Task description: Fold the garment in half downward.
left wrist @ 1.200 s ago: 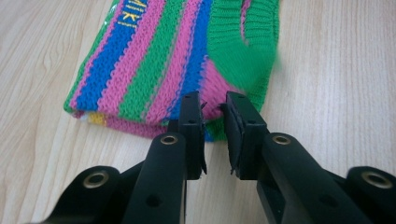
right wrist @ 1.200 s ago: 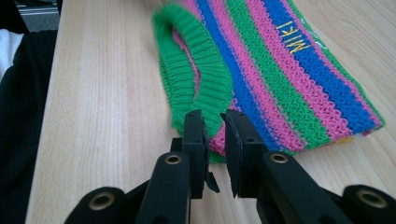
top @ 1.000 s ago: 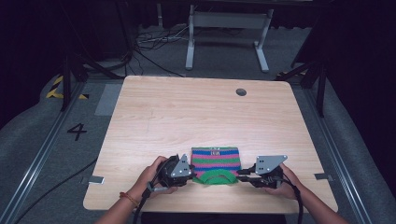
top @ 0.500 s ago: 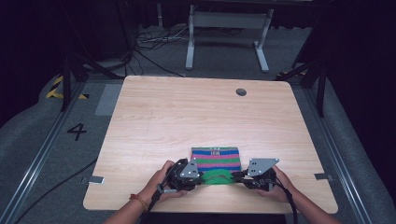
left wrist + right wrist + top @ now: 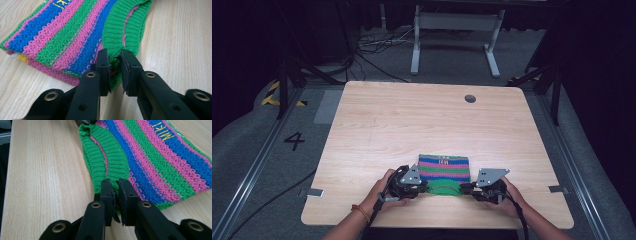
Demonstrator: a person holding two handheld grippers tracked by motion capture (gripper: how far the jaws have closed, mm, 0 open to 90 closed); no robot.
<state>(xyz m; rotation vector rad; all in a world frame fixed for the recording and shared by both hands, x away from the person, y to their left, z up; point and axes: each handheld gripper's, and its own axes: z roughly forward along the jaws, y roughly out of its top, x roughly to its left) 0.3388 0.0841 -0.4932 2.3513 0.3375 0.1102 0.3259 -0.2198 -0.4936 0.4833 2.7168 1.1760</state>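
A folded knitted garment [image 5: 443,167] with green, pink and blue stripes and yellow lettering lies near the table's front edge. Its green ribbed collar [image 5: 443,187] faces the person. My left gripper [image 5: 426,187] is at the collar's left end, and in the left gripper view it [image 5: 115,58] is shut on the green knit [image 5: 125,25], with fabric pinched between the jaws. My right gripper [image 5: 463,188] is at the collar's right end. In the right gripper view it [image 5: 115,186] is likewise shut on the ribbed edge [image 5: 110,157].
The wooden table [image 5: 412,125] has a round cable hole [image 5: 470,98] at the back right. Beyond the table, on the grey floor, stand a metal frame [image 5: 452,30] and loose cables [image 5: 372,45]. A "4" [image 5: 294,141] is marked on the floor at the left.
Both grippers have moved inward from the garment's sides to the two ends of its green collar and now pinch the fabric. The collar edge is slightly bunched.
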